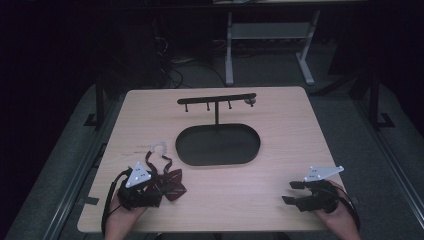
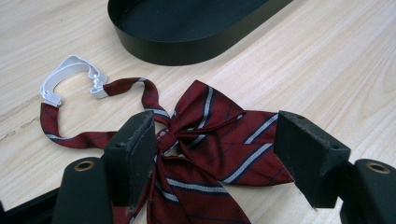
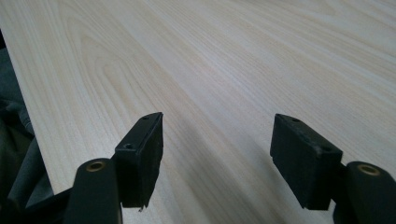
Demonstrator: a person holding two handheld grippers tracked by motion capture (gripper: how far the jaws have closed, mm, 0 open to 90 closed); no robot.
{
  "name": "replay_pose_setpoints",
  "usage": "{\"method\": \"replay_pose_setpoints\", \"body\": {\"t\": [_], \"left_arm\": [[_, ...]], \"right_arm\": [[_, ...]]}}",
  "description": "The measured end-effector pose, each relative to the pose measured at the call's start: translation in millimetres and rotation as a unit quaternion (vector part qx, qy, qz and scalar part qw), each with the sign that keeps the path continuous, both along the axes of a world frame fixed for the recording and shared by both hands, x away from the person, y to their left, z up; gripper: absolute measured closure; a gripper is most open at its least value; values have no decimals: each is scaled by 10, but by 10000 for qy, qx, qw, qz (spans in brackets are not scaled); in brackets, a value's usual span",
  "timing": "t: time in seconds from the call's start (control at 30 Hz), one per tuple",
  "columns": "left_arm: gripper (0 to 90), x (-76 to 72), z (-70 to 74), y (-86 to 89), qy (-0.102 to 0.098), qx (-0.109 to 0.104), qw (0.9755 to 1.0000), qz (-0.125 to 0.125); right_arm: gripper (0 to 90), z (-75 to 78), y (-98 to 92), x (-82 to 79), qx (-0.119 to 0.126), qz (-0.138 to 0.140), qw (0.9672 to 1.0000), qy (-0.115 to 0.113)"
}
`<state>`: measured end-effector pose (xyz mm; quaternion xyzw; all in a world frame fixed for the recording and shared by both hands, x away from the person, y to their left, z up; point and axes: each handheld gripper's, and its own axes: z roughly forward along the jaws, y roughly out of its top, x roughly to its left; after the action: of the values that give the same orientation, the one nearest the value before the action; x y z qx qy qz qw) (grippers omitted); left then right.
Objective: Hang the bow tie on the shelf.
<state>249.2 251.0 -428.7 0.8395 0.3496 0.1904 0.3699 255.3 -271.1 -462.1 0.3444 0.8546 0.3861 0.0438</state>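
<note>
Near the worktop's (image 1: 280, 107) front-left corner lies a maroon bow tie (image 2: 210, 140) with grey and dark stripes, its strap ending in a white clasp (image 2: 70, 77). The left gripper (image 2: 215, 144) stands wide open over it, jaws either side of the knot. At the front-right corner the right gripper (image 3: 217, 149) gapes wide over bare wood. Farther back, mid-worktop, sits a black oval tray (image 1: 218, 145) with a T-shaped hook stand (image 1: 217, 100), seen whole from the high view.

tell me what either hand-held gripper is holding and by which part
Nothing is held. The left hand-held gripper is open, jaws either side of the bow tie near its knot. The right hand-held gripper is open over bare table.
</note>
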Motion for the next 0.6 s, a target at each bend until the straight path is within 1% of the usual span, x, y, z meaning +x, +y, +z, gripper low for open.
{"method": "replay_pose_setpoints", "body": {"t": [0.03, 0.1, 0.17, 0.23, 0.3, 0.37, 0.4, 0.47, 0.53, 0.57, 0.6], "left_arm": [[297, 3, -3, -3, 8, -5, 10000, 8], [297, 3, -8, -6, 30, -17, 10000, 21], [297, 2, -6, -6, 43, -44, 10000, 25], [298, 1, 0, 1, 26, -41, 10000, -5], [300, -1, -1, 5, 12, -41, 10000, -19], [302, -4, 6, 16, 16, -73, 10000, 21], [302, 0, 16, 31, 2, -49, 10000, 17], [302, 10, 35, 56, 3, -122, 9999, 37], [302, 17, 73, 89, 5, -279, 9996, 72], [303, 18, 94, 100, -24, -359, 9993, 107], [307, 22, 121, 121, -46, -356, 9993, 105]], "right_arm": [[341, -4, -5, 5, 5, 7, 10000, -13], [341, -6, -8, 8, 13, -14, 10000, 40], [341, -8, -11, 14, 4, 13, 10000, -1], [341, -2, -9, 9, 11, -6, 10000, 18], [341, -1, -9, 5, -11, 15, 10000, -21], [341, 10, -8, -1, -12, 8, 10000, -21], [341, 16, -5, -5, -15, -3, 10000, -30], [341, 25, -6, -9, 4, -28, 10000, -43], [341, 30, -8, -17, 5, -44, 10000, -47], [341, 31, -12, -23, 8, -55, 10000, -68], [341, 30, -13, -25, 38, -60, 10000, -57]]}}
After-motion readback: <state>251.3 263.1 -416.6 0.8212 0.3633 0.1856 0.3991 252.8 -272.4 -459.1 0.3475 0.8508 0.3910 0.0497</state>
